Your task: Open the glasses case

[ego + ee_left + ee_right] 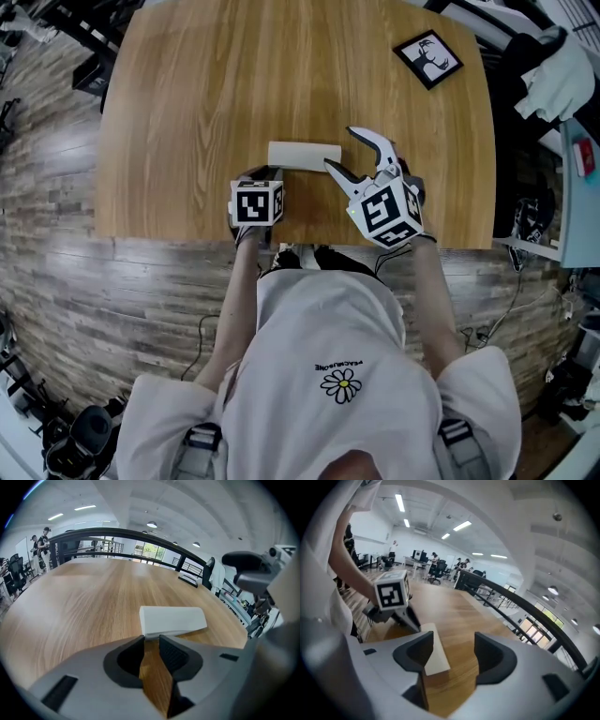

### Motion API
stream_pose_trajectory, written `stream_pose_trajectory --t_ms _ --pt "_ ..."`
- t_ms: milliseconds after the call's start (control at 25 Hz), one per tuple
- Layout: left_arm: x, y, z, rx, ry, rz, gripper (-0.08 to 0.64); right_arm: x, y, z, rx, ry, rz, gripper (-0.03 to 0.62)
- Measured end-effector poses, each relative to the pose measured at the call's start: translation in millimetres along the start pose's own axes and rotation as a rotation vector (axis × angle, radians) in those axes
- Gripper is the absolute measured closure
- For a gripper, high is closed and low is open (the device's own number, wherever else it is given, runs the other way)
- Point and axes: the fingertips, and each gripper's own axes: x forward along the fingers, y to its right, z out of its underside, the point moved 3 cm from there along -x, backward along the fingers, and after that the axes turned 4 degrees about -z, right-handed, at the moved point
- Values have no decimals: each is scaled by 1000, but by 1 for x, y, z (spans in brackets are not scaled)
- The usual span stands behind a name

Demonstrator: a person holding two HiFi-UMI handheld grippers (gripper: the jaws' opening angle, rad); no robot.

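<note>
A white glasses case (305, 156) lies shut on the wooden table (187, 112). My left gripper (267, 175) sits at the case's near left corner. In the left gripper view the case (172, 620) lies just beyond the left gripper (152, 639), whose jaws stand a narrow gap apart with only wood between the pads. My right gripper (339, 147) is wide open at the case's right end. In the right gripper view the case (433, 656) runs beside the left jaw of the right gripper (453, 644), untouched.
A black-framed picture card (427, 58) lies at the table's far right. The near table edge (187, 239) runs just under both grippers. White clothing (562, 80) and gear sit off the table's right side. A dark railing (140, 534) stands beyond the table.
</note>
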Motion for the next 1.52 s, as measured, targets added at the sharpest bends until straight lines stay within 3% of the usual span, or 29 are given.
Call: stream_pose_trajectory --t_ms 120,360,720,800,1280,1520 --pt "0 0 0 -4 -6 2 446 27 -21 30 -83 -107 -86 331" --pt "-1 -2 -1 -13 -13 4 448 60 -43 70 -180 -250 -174 316" --pt "-1 -2 -2 -22 -9 6 453 78 -51 88 -278 -331 -190 311" --pt "-1 -1 -2 -19 -8 6 454 79 -50 90 -294 -341 -172 350" --pt "-2 -4 -3 -15 -20 10 457 80 -50 89 -296 -355 -206 359" --pt "-1 -4 -3 -17 -24 16 460 79 -44 85 -231 -375 -303 364"
